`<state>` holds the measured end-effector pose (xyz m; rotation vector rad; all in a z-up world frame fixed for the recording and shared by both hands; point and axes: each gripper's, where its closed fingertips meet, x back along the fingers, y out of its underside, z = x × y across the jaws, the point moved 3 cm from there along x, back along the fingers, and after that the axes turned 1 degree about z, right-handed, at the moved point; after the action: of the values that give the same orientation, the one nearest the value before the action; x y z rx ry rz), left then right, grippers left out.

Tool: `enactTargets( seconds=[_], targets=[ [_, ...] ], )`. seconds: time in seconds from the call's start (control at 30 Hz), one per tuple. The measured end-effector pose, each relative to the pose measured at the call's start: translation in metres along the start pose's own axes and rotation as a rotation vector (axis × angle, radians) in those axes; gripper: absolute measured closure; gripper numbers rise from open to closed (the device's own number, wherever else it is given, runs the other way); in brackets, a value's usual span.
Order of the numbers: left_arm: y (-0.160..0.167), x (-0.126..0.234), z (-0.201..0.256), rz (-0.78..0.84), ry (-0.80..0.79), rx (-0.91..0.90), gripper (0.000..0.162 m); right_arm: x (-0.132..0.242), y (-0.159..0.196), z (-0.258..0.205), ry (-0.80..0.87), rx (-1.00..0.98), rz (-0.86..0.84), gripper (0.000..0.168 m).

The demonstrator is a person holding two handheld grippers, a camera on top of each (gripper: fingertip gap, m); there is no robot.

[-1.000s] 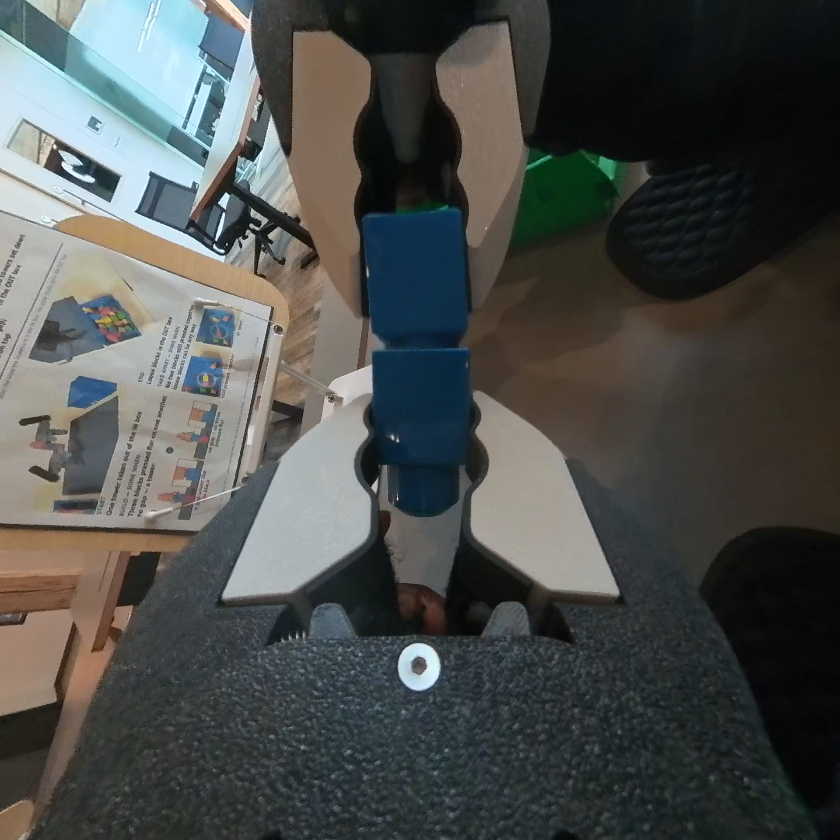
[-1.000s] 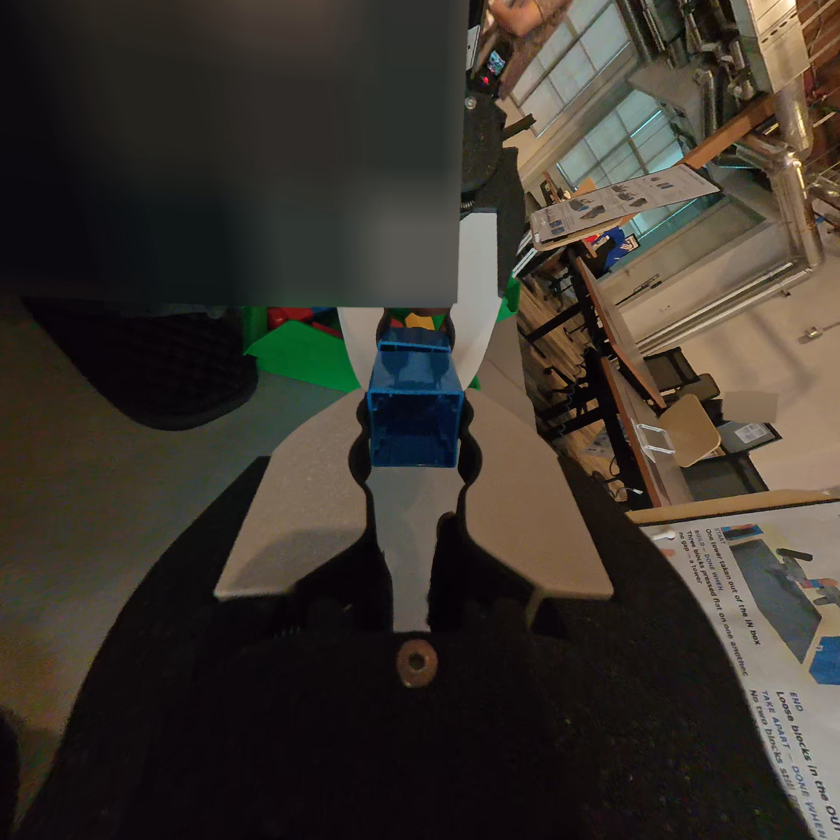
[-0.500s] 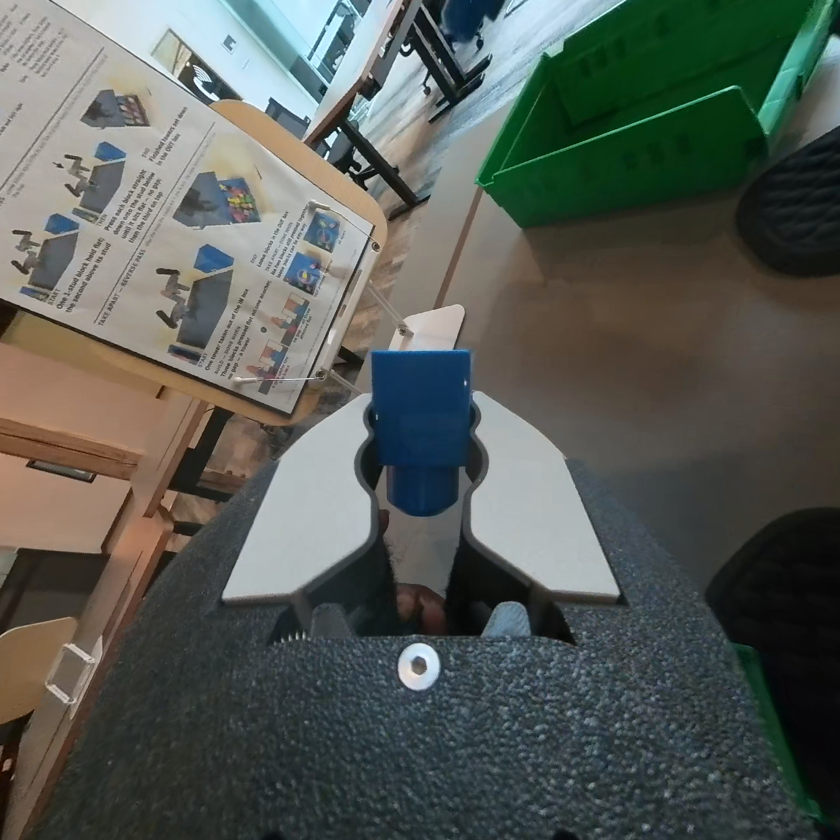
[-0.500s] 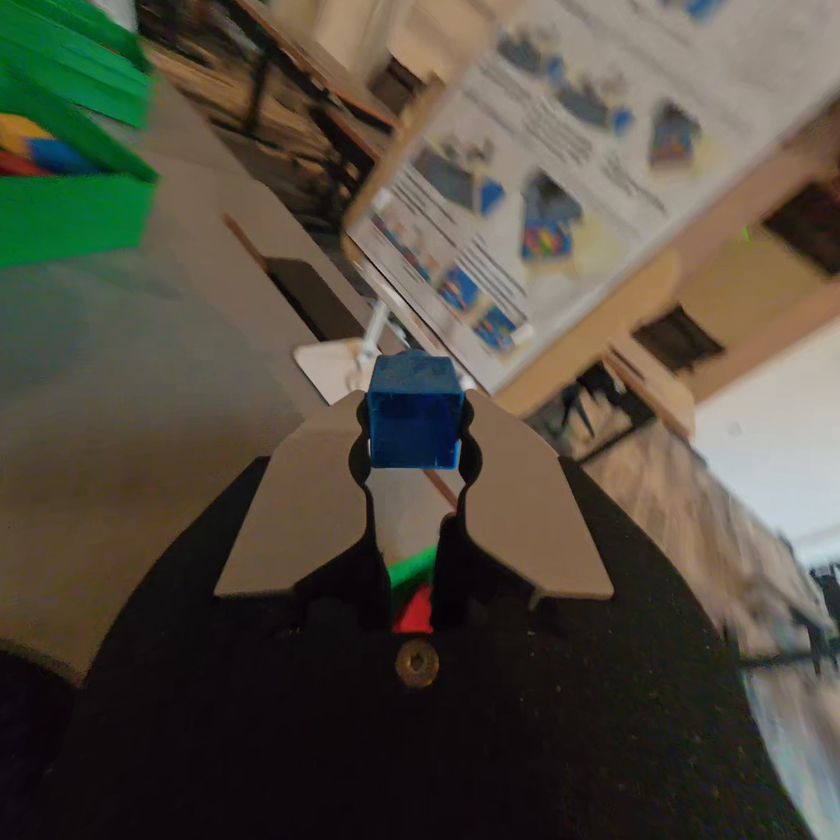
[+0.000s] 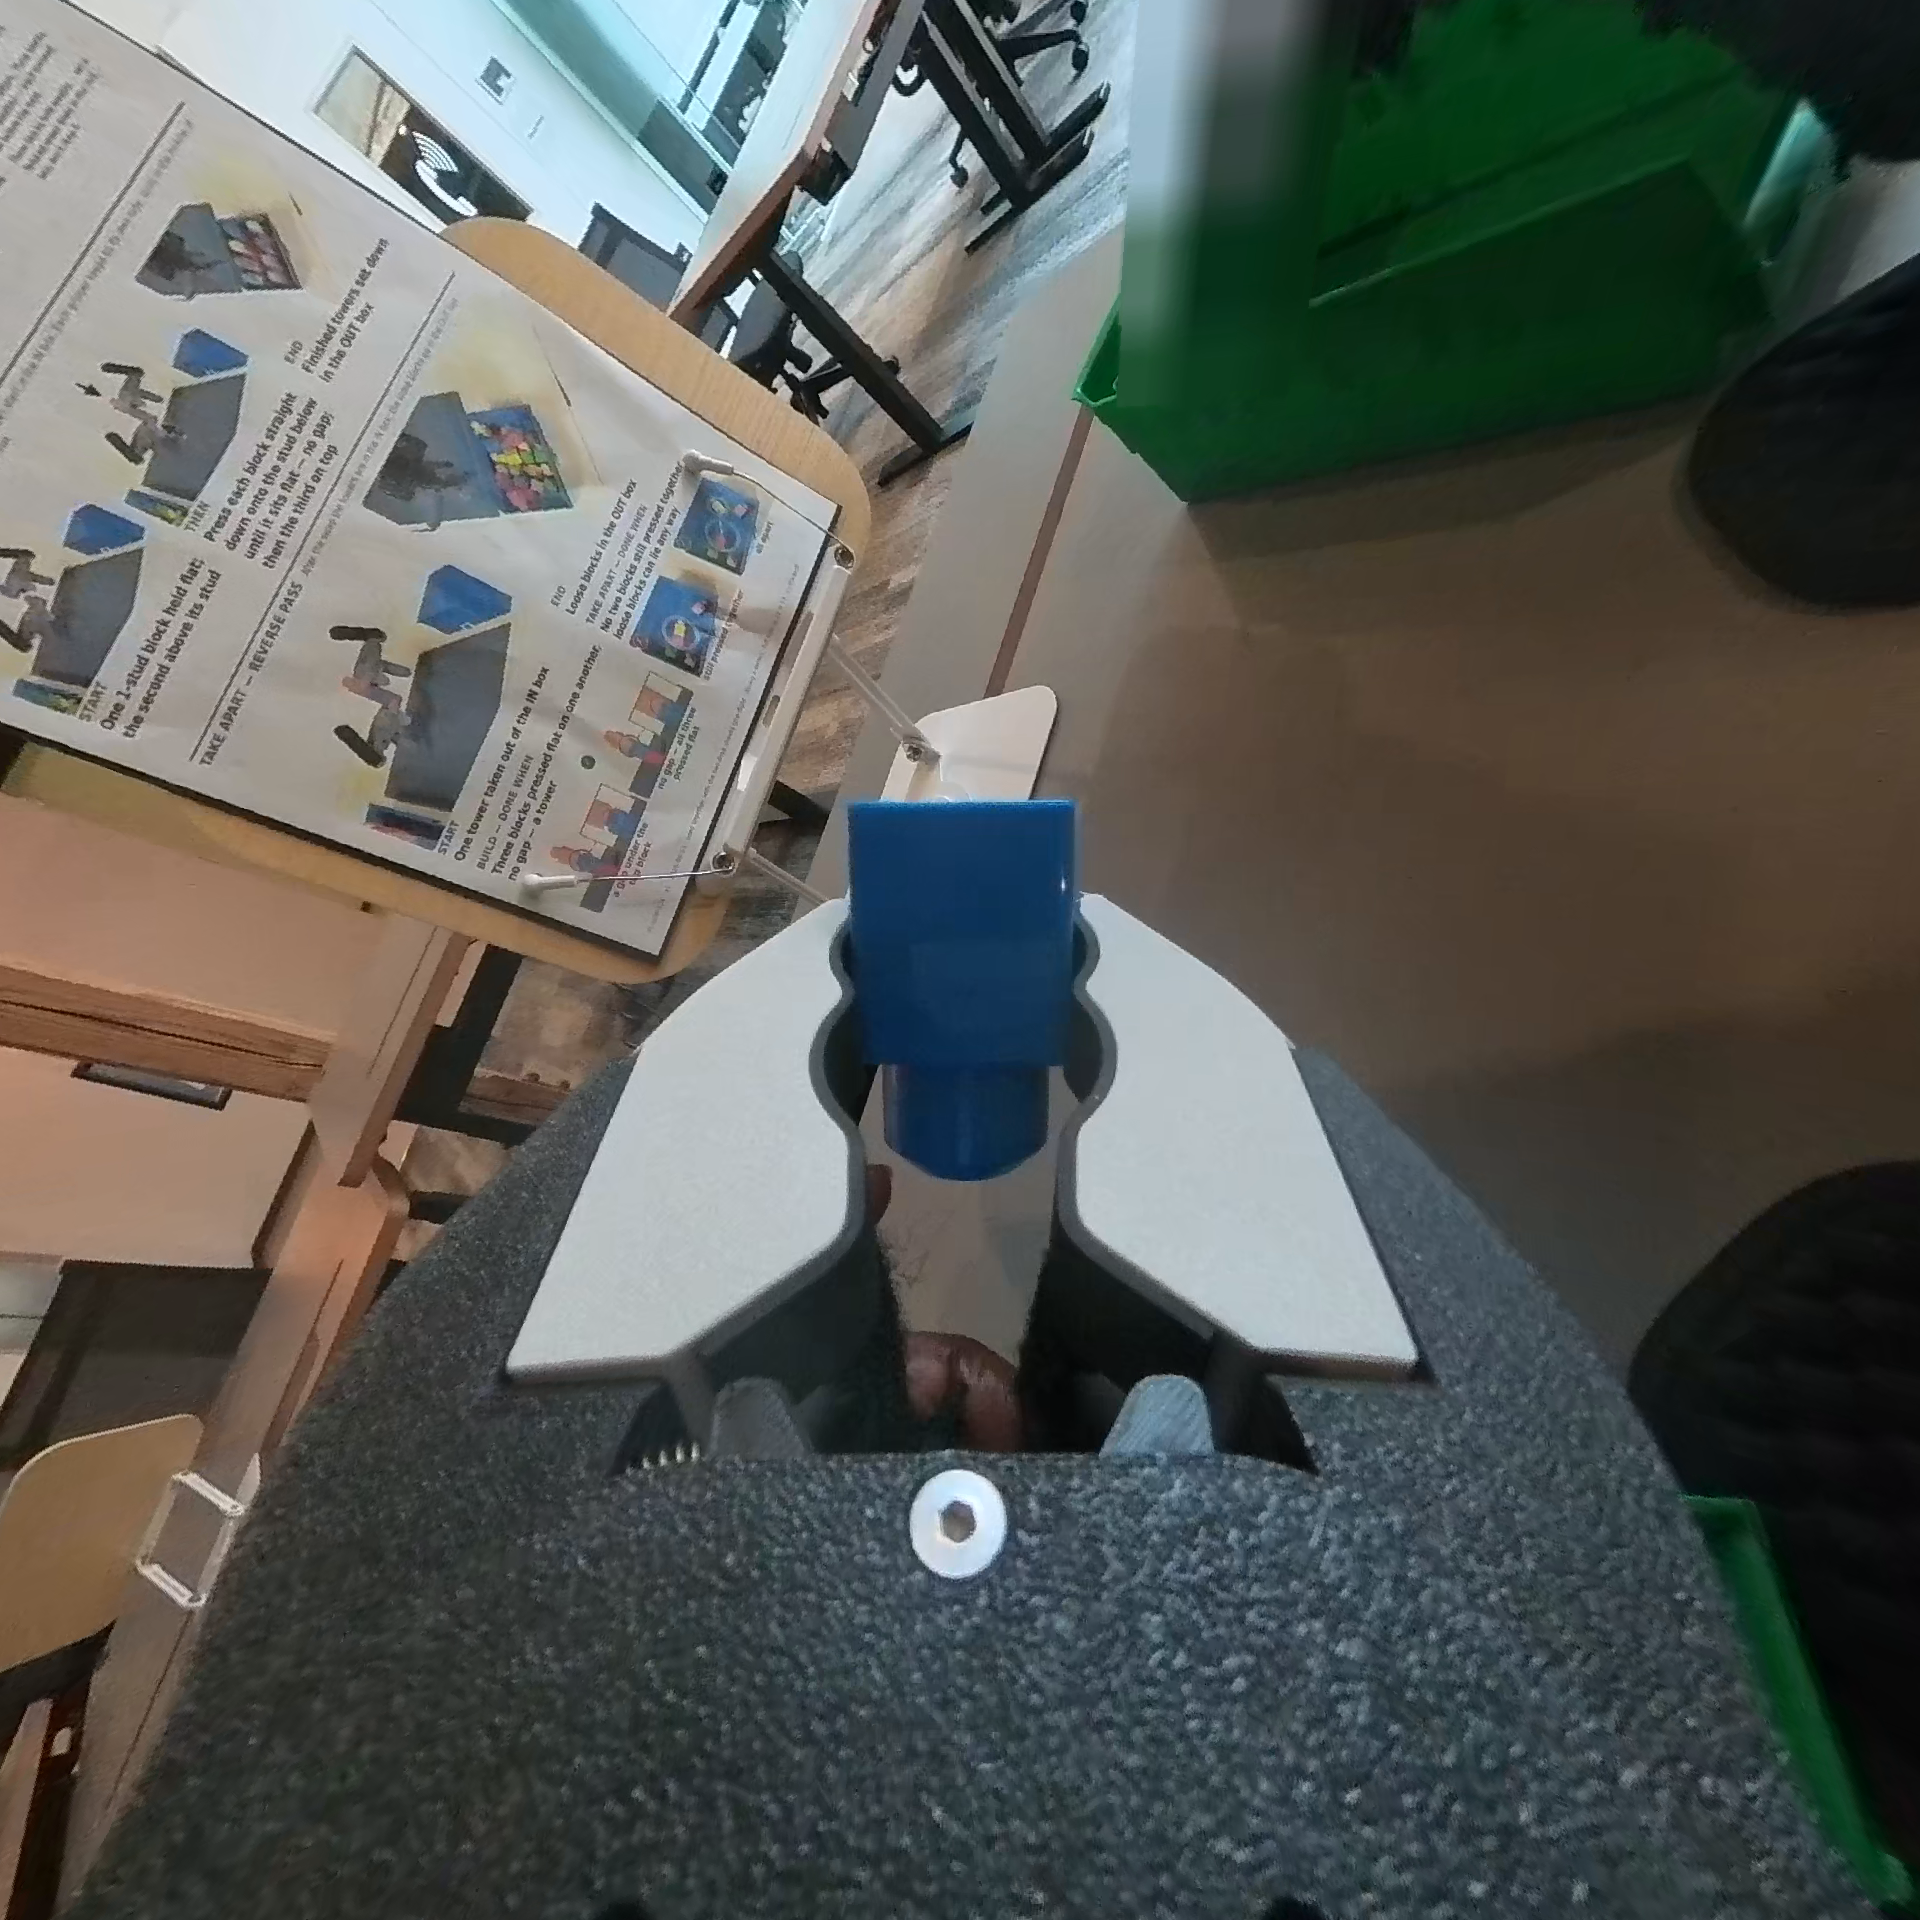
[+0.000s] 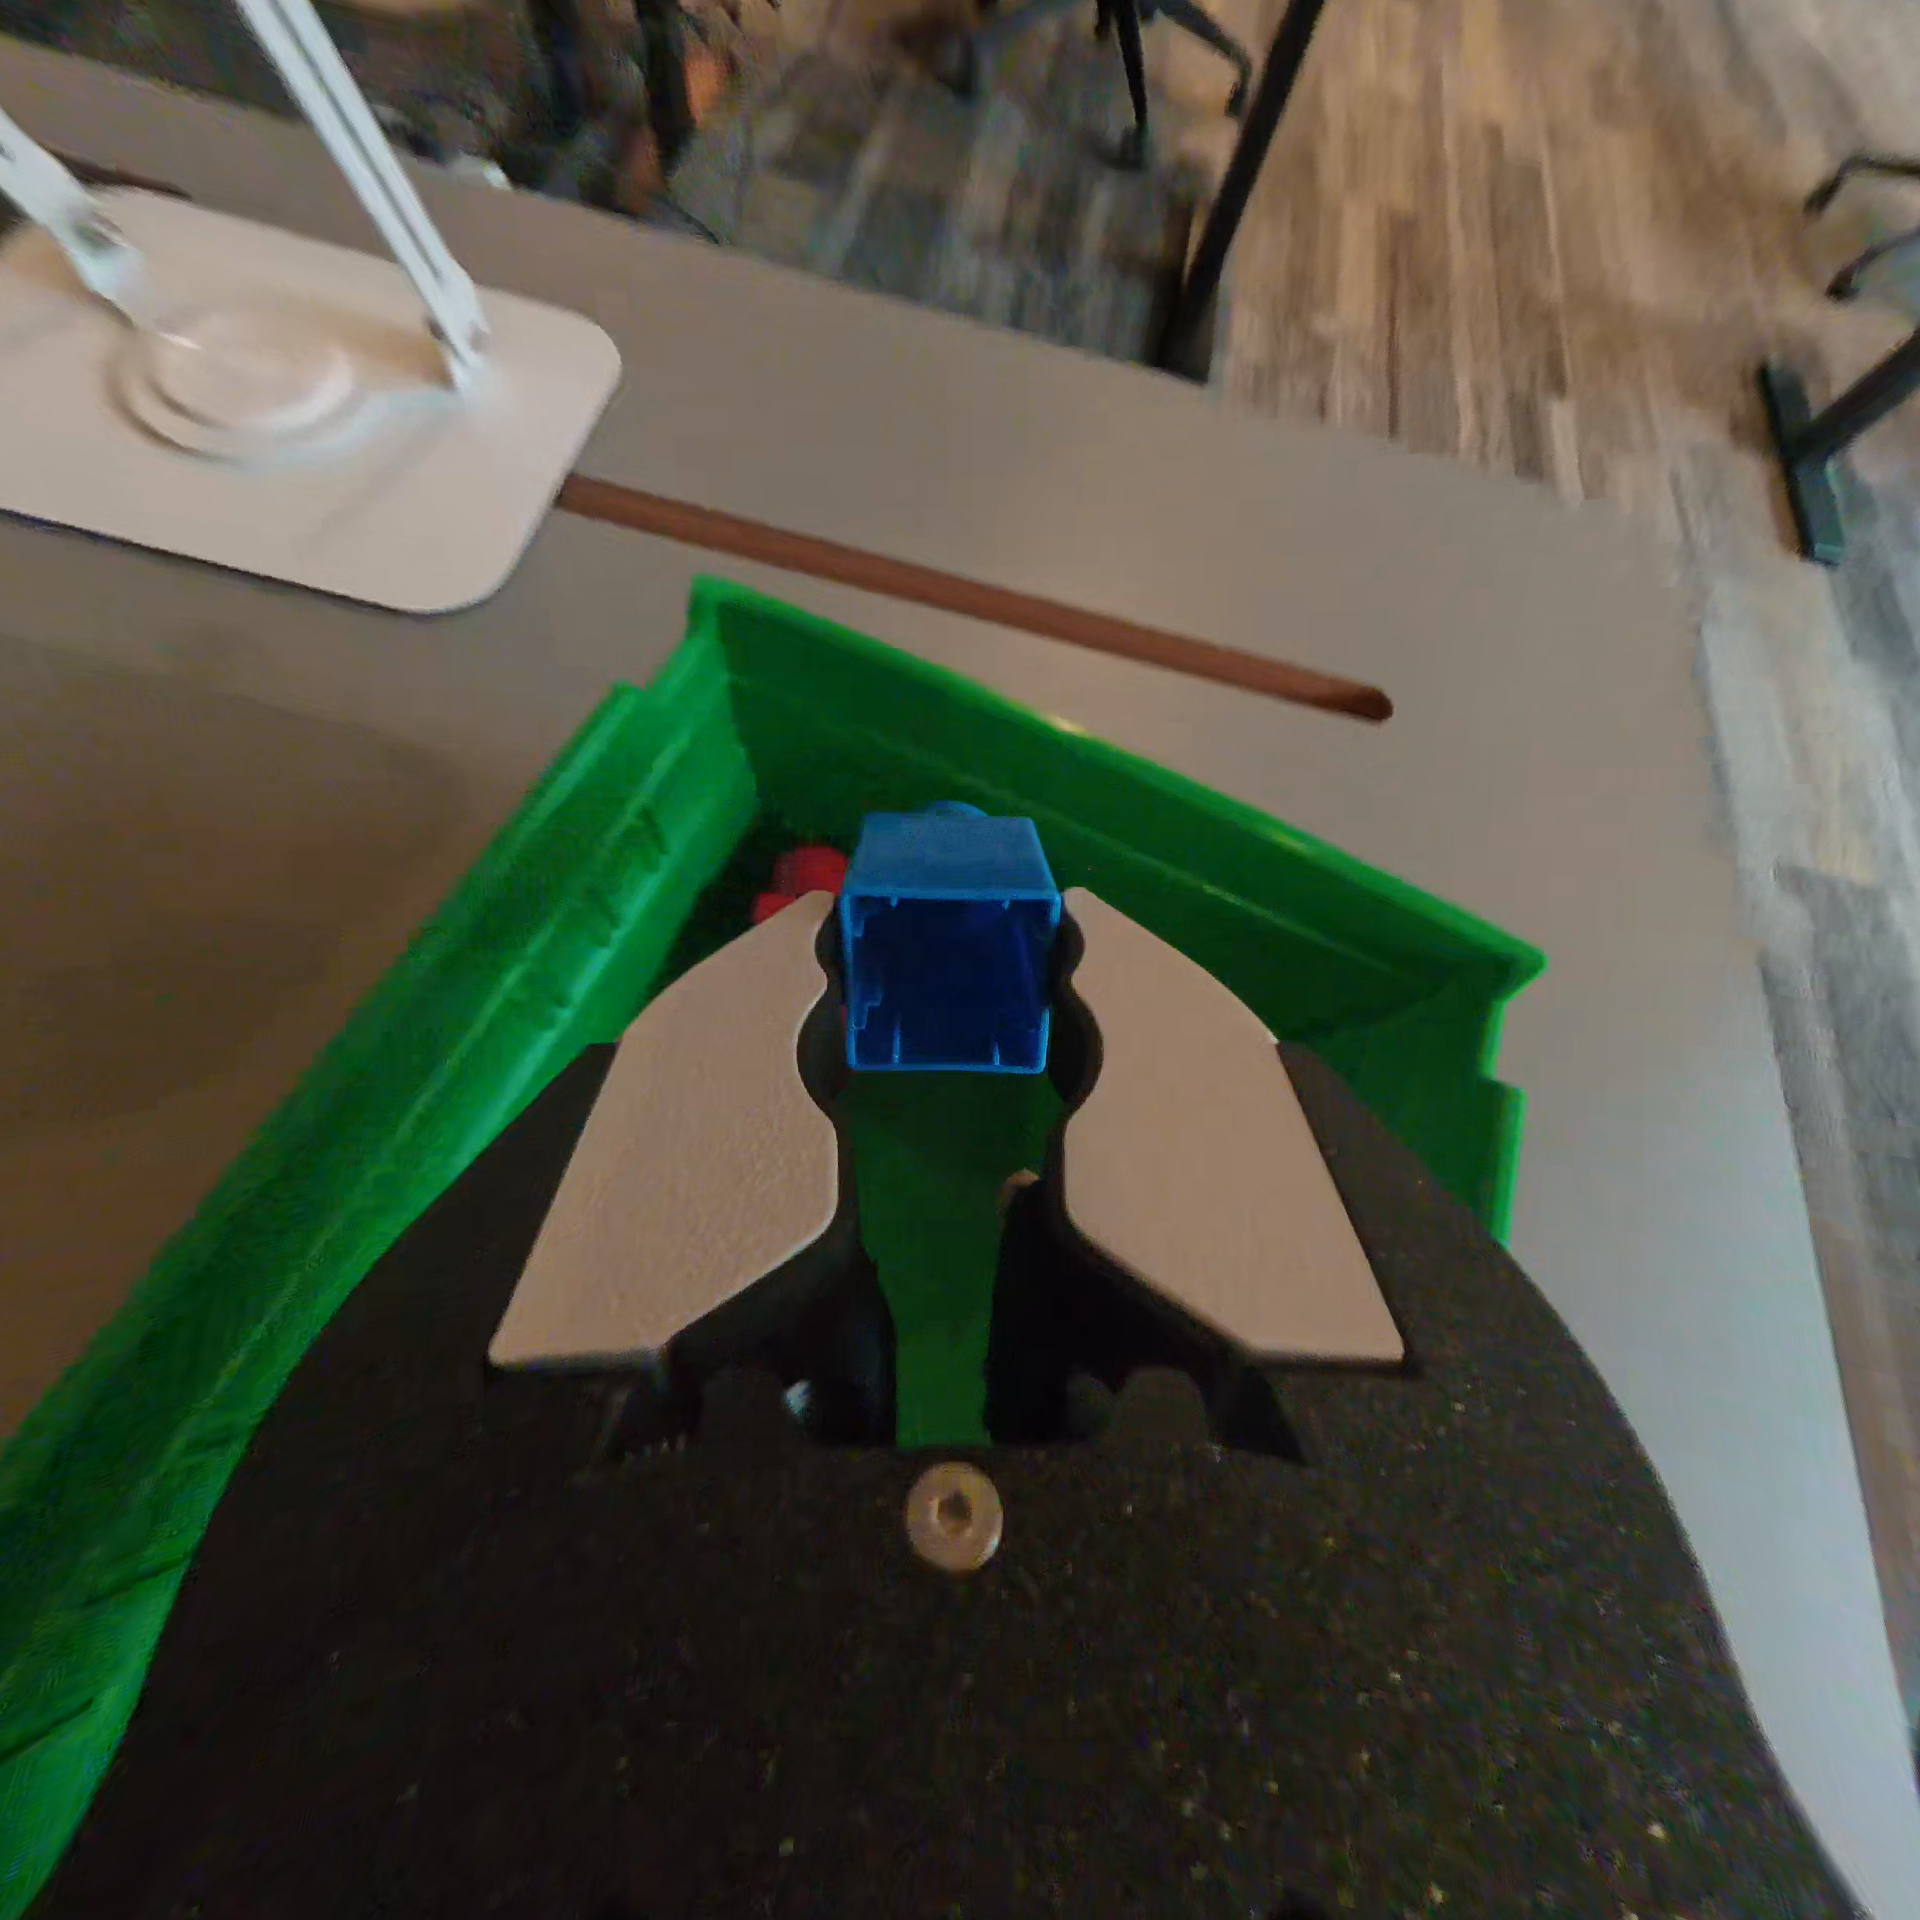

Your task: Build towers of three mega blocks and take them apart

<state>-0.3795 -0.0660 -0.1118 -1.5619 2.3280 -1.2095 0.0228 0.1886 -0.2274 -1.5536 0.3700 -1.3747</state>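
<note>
Two blue blocks, one per gripper: left gripper (image 5: 961, 997) clamps one blue block (image 5: 961, 935) (stud rearward); right gripper (image 6: 945, 987) clamps the other block (image 6: 948, 966) above the green bin (image 6: 1195, 790) corner.

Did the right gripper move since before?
Yes. The right gripper, holding its blue block, swung from facing the poster to above the green bin.

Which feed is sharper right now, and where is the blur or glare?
Left wrist view: sharp on the blue plastic block in the left gripper, with a smeared green bin at top. Right wrist view: motion-blurred at the wood floor and white stand base; no strong glare.
</note>
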Motion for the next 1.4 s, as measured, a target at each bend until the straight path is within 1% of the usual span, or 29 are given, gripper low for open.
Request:
enactTargets(
  seconds=[0.17,0.37,0.8,1.0,1.03,1.1,1.2,1.27,1.33,1.4],
  targets=[
    [0.0,-0.001,0.0,-0.002,-0.002,-0.008,0.127,-0.034,0.028,0.008,0.029,-0.085,-0.079,0.132],
    [0.0,-0.003,0.001,-0.002,0.001,-0.009,0.127,-0.054,0.047,0.007,0.015,-0.118,-0.134,0.132],
    [0.001,-0.004,0.001,-0.003,0.006,-0.007,0.127,-0.06,0.064,0.007,0.011,-0.131,-0.223,0.132],
    [0.001,-0.003,0.001,-0.002,0.004,-0.006,0.127,-0.062,0.083,0.001,-0.041,-0.145,-0.364,0.132],
    [0.001,-0.003,0.001,-0.003,0.004,-0.005,0.127,-0.061,0.085,0.0,-0.052,-0.152,-0.384,0.129],
    [0.002,-0.004,0.002,-0.004,0.008,-0.005,0.127,-0.059,0.083,0.002,-0.041,-0.16,-0.388,0.121],
    [0.001,-0.004,0.002,-0.004,0.008,-0.006,0.127,-0.048,0.069,0.007,-0.02,-0.164,-0.332,0.118],
    [0.001,-0.004,0.002,-0.004,0.008,-0.007,0.127,-0.036,0.058,0.012,0.005,-0.16,-0.295,0.113],
    [0.001,-0.004,0.002,-0.005,0.01,-0.008,0.127,-0.021,0.042,0.015,0.022,-0.146,-0.227,0.111],
    [0.0,-0.005,0.002,-0.004,0.012,-0.01,0.127,-0.002,0.018,0.014,0.031,-0.11,-0.122,0.111]
  ],
)
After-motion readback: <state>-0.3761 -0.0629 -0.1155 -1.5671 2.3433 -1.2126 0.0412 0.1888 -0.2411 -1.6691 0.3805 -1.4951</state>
